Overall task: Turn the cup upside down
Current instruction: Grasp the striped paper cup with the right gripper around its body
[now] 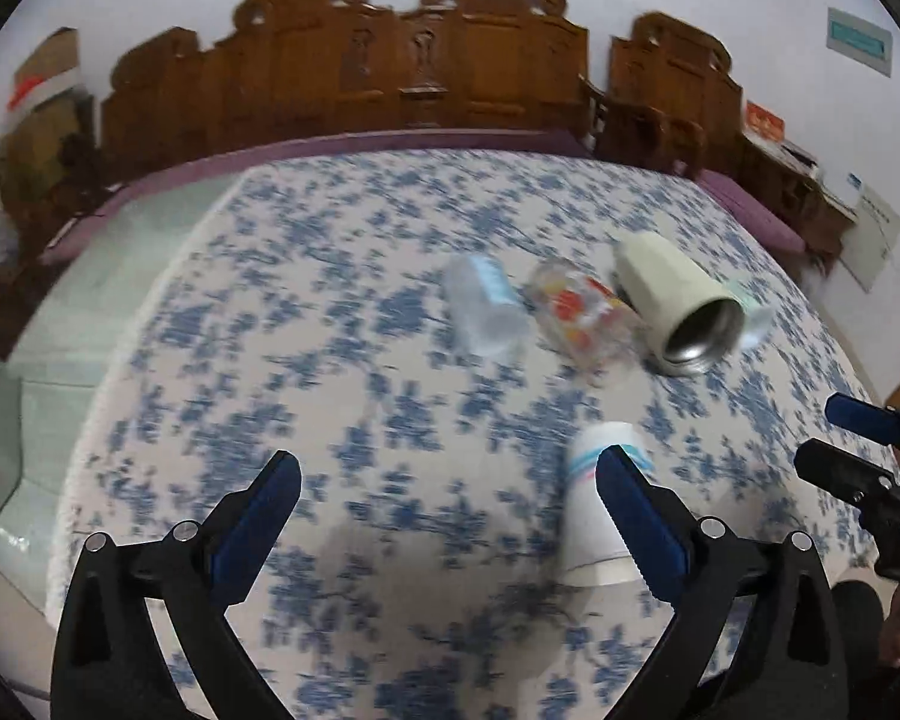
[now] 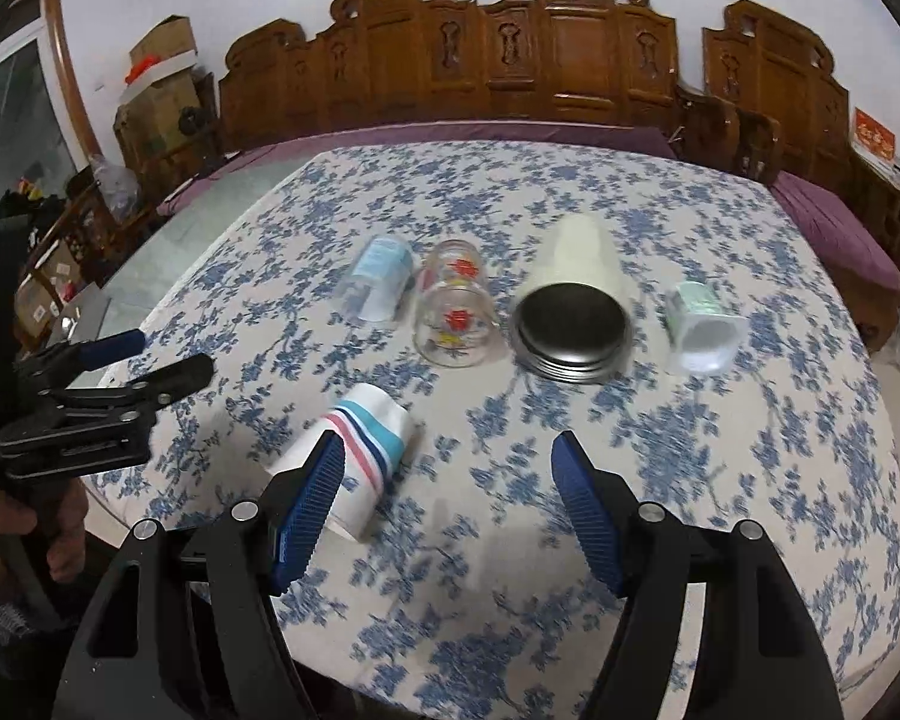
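Several cups lie on their sides on a blue-flowered tablecloth [image 2: 720, 468]. A white paper cup with red and blue stripes [image 2: 354, 462] lies nearest, just behind my right gripper's left finger; it also shows in the left wrist view [image 1: 594, 516]. Behind it lie a clear plastic cup with a blue label [image 2: 378, 288], a glass with red flowers [image 2: 456, 318], a cream steel-lined tumbler [image 2: 576, 306] and a small green-labelled plastic cup [image 2: 702, 324]. My right gripper [image 2: 447, 498] is open and empty. My left gripper [image 1: 450, 516] is open and empty, with the paper cup behind its right finger.
A carved wooden bench [image 2: 510, 60] with purple cushions stands behind the table. Cardboard boxes [image 2: 162, 78] are stacked at the back left. The left gripper appears at the left edge of the right wrist view [image 2: 150, 360].
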Action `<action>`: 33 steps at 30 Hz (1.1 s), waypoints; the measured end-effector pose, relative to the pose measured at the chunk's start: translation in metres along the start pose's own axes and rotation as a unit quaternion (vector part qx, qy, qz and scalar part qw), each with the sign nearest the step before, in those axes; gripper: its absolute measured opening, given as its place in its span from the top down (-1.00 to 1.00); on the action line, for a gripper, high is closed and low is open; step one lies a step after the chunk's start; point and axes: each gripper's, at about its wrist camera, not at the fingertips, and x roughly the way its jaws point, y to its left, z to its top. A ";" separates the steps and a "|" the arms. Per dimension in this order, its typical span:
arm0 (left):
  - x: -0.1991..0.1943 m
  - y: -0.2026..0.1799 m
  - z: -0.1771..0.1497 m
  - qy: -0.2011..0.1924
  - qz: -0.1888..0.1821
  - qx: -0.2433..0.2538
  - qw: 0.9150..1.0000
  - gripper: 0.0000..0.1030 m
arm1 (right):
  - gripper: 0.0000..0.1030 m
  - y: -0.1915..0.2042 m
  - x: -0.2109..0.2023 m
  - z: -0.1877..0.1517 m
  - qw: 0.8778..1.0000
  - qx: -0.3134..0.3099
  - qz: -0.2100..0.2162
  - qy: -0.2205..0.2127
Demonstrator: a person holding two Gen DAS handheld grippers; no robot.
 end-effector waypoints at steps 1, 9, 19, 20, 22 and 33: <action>-0.002 0.008 -0.001 -0.006 0.007 -0.005 1.000 -0.85 | -0.43 0.003 0.004 0.002 1.000 -0.001 0.002 0.005; -0.002 0.046 -0.007 -0.026 0.009 -0.037 0.999 -0.84 | -0.43 0.022 0.059 0.024 0.995 0.008 0.031 0.093; 0.006 0.051 -0.010 -0.019 0.002 -0.037 0.999 -0.85 | -0.43 0.029 0.130 0.031 0.968 0.069 0.058 0.236; 0.006 0.051 -0.010 -0.018 0.002 -0.036 0.999 -0.84 | -0.43 0.030 0.134 0.030 0.964 0.076 0.063 0.246; 0.007 0.050 -0.011 -0.016 -0.001 -0.036 0.999 -0.85 | -0.43 0.030 0.142 0.027 0.959 0.086 0.068 0.260; 0.007 0.045 -0.010 -0.015 -0.009 -0.027 0.999 -0.84 | -0.43 0.014 0.156 0.023 0.945 0.117 0.075 0.297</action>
